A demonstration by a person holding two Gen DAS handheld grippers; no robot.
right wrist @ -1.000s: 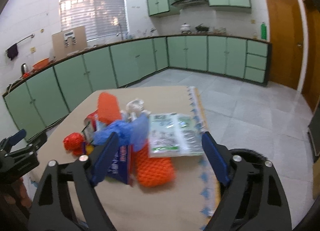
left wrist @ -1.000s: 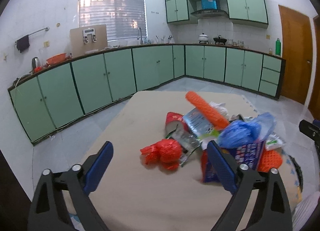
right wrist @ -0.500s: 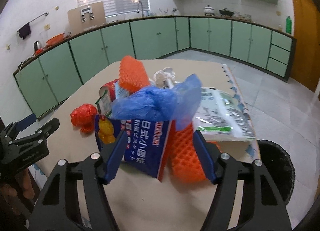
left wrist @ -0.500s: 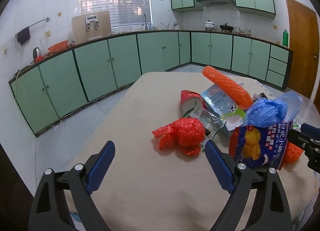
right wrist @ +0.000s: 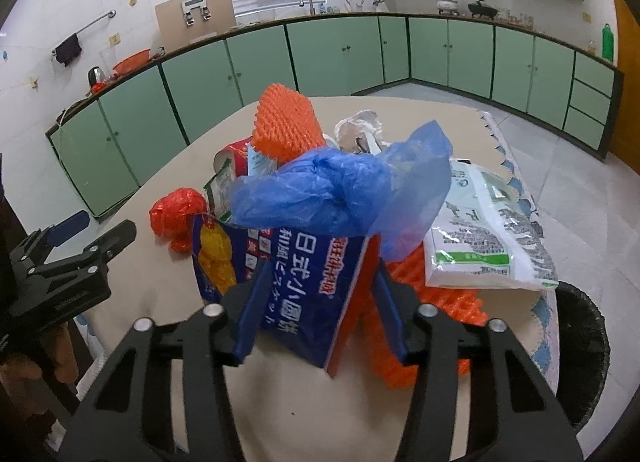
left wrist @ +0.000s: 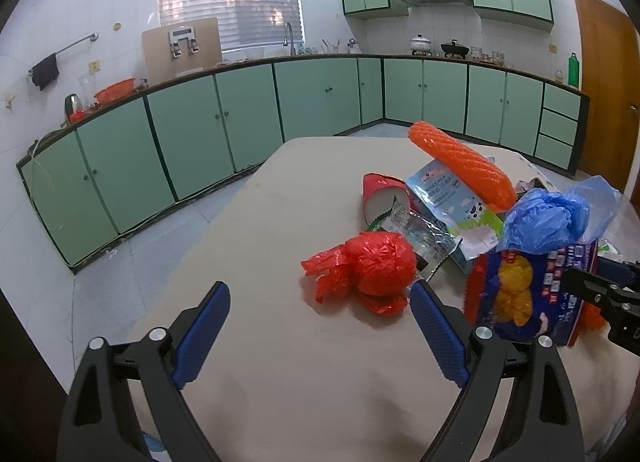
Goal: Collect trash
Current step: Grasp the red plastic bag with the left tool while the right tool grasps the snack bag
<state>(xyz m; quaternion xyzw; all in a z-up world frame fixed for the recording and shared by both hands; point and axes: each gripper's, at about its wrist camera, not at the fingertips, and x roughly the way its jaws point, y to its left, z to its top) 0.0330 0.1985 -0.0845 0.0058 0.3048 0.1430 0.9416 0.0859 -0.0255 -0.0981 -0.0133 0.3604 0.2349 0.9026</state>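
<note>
While the blue snack box point(right wrist: 304, 274) stands upright on the beige table point(right wrist: 192, 178), long axis vertical, its printed face is turned toward the right wrist camera. It sits at the near edge of the trash pile, with a crumpled blue plastic bag point(right wrist: 344, 190) on its top. The right gripper point(right wrist: 320, 306) points downward at it, jaws closing, box between them; whether the pads press yet, I cannot tell. The left gripper point(left wrist: 320, 334) angles down over bare tabletop, jaws wide apart, nothing between them, a red plastic bag point(left wrist: 368, 266) just beyond.
</note>
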